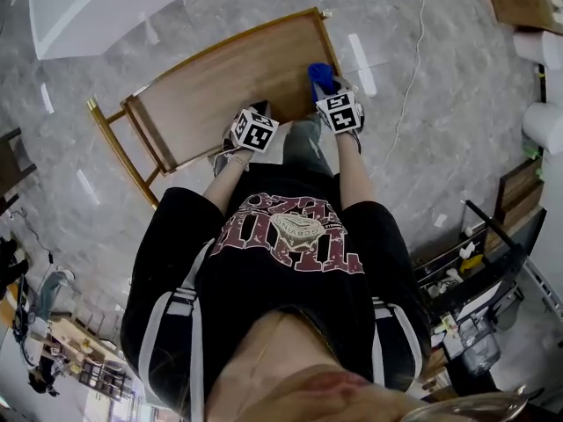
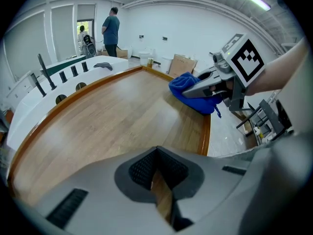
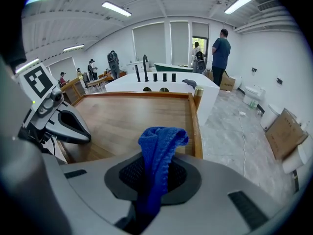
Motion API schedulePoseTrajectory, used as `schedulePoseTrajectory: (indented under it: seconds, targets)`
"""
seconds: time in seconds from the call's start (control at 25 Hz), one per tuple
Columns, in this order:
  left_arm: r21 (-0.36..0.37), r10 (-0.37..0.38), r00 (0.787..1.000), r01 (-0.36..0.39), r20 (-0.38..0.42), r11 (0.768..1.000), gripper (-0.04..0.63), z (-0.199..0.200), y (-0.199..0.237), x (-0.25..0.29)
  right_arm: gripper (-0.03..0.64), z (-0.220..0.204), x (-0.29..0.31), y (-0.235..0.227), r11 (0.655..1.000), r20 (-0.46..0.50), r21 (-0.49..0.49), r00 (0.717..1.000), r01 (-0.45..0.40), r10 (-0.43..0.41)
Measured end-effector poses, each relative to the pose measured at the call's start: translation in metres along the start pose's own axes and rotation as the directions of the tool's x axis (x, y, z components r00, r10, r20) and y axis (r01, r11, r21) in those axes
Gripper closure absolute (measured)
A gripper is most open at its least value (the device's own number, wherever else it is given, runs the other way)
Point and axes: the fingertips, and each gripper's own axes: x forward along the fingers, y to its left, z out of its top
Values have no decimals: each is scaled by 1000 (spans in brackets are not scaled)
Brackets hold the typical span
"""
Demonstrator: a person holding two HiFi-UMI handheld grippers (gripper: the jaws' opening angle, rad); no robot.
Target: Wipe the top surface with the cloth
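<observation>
Above the tabletop (image 3: pixel 132 116) — cloth (image 3: pixel 159 148) upright, pinched in right gripper's (image 3: pixel 155 179) jaws; left gripper's (image 2: pixel 159 180) together

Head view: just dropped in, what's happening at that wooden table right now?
A person stands at the wooden table with a gripper in each hand. The right gripper is shut on a blue cloth, which appears to rest on the table top near its right edge. The left gripper is shut on nothing and hovers over the near edge. Most of the top lies bare ahead of them.
</observation>
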Motion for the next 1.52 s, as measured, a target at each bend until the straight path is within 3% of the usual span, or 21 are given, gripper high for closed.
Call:
schedulePoseTrajectory:
  seconds: [0.32, 0.6, 0.88, 1.16, 1.52]
  targets:
    - [-91, 59, 994, -51, 95, 995, 546, -2, 17, -11, 561, 4, 5, 8, 1000, 25, 20, 1000, -15, 14]
    - [-166, 136, 978, -110, 157, 980, 546, -6, 43, -28, 561, 23, 23, 64, 985, 24, -60, 986, -162, 163]
    - [-182, 184, 960, -146, 213, 972, 546, -3, 59, -54, 561, 46, 29, 117, 965, 43, -88, 967, -246, 251]
    - [-228, 257, 923, -195, 286, 954, 546, 7, 82, -91, 561, 91, 28, 156, 947, 111, -146, 947, -285, 302]
    - [-298, 360, 850, -255, 385, 920, 546, 34, 115, -150, 561, 166, 12, 191, 926, 253, -201, 896, -320, 364]
